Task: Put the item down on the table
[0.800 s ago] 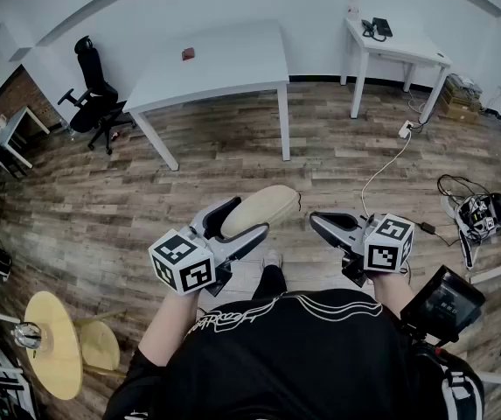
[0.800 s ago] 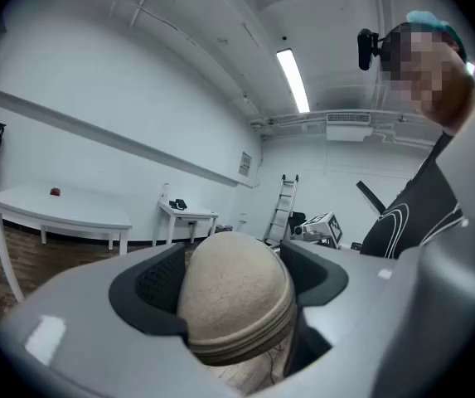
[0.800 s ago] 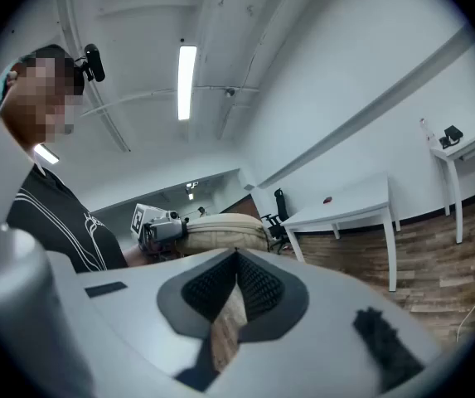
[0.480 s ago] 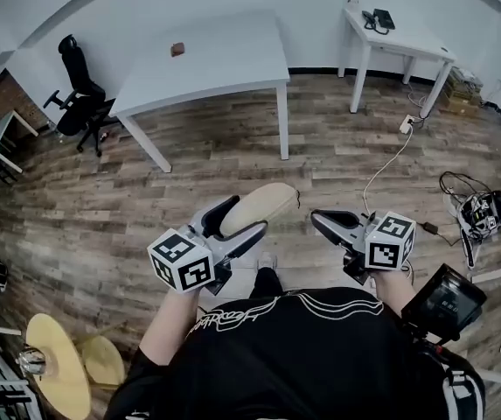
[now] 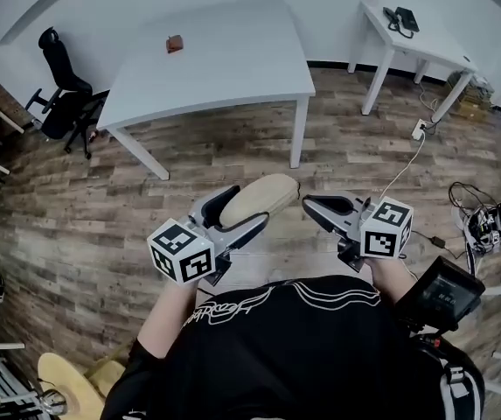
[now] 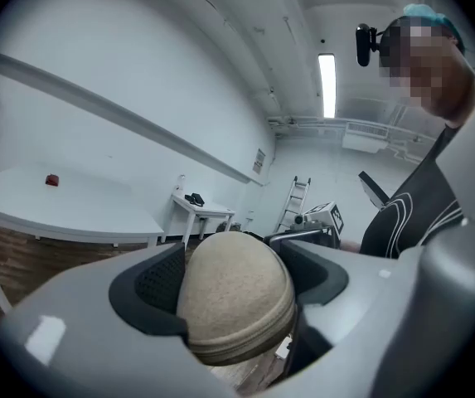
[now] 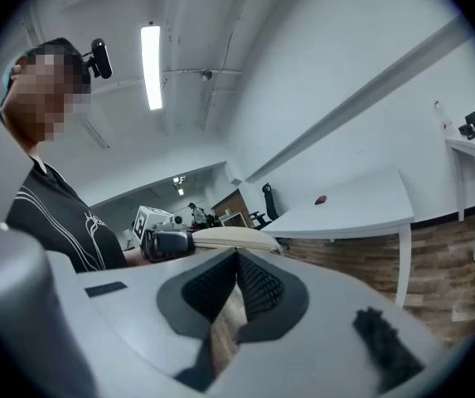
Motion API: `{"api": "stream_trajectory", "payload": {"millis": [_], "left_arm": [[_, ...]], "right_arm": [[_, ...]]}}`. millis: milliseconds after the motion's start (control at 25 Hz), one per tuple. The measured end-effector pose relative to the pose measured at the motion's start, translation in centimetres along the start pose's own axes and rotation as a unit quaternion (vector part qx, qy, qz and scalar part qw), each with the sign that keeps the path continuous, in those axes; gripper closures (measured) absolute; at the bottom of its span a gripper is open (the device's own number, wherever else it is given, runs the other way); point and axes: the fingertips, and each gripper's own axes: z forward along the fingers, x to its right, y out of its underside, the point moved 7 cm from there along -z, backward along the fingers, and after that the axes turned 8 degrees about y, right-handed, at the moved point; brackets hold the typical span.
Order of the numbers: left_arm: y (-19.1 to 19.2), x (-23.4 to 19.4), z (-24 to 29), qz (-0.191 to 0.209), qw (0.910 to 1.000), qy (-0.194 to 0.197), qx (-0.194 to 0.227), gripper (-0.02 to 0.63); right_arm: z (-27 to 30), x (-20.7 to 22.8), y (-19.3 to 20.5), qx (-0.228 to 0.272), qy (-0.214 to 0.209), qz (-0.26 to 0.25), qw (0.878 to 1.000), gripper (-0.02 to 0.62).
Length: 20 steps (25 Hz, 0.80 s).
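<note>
A beige oval zip case [image 5: 260, 197] hangs over the wood floor, and my left gripper [image 5: 248, 206] is shut on it, one jaw on each side. In the left gripper view the case [image 6: 235, 301] fills the space between the dark pads [image 6: 156, 287]. Level with it on the right, my right gripper [image 5: 313, 205] is shut with nothing in it; in the right gripper view its pads [image 7: 258, 288] nearly meet. The case [image 7: 230, 237] also shows there, to the left. The big white table [image 5: 224, 59] stands ahead, beyond both grippers.
A small reddish-brown object [image 5: 175, 43] lies on the big table. A smaller white table [image 5: 420, 40] with a dark device is at back right. A black office chair [image 5: 58, 90] is at left, cables [image 5: 486, 221] at right, and a yellow stool [image 5: 62, 381] at bottom left.
The big white table has come nearer and now looks larger in the head view. Both grippers keep their pose, and the case stays in the left one.
</note>
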Motion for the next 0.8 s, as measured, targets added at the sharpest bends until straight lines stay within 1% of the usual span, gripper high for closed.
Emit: {"api": "stream_trajectory", "payload": {"millis": [160,400,640,800], "left_arm": [[-2.2,-5.2,-0.4,0.012,0.9999,-0.007,-0.005,0.238],[-4.9,-10.4,0.5,0.025,0.9994,-0.022,-0.013,0.238],[-6.4,-15.3,3.4,0.048,0.9981,-0.035,-0.020,0.238],[-8.1,-19.4,6.3,0.065,0.9967,-0.043,-0.025,0.238]], "right_arm": [[4.2,2.3,-2.5,0.001,-0.001,-0.008,1.000,0.586],[6.4,6.0,-4.2,-0.001,0.011,0.004,1.000,0.586],[8.5,10.3,-4.9,-0.003,0.009,0.020,1.000,0.586],[10.7,15.2,-6.6,-0.004,-0.001,0.026,1.000,0.586]]}}
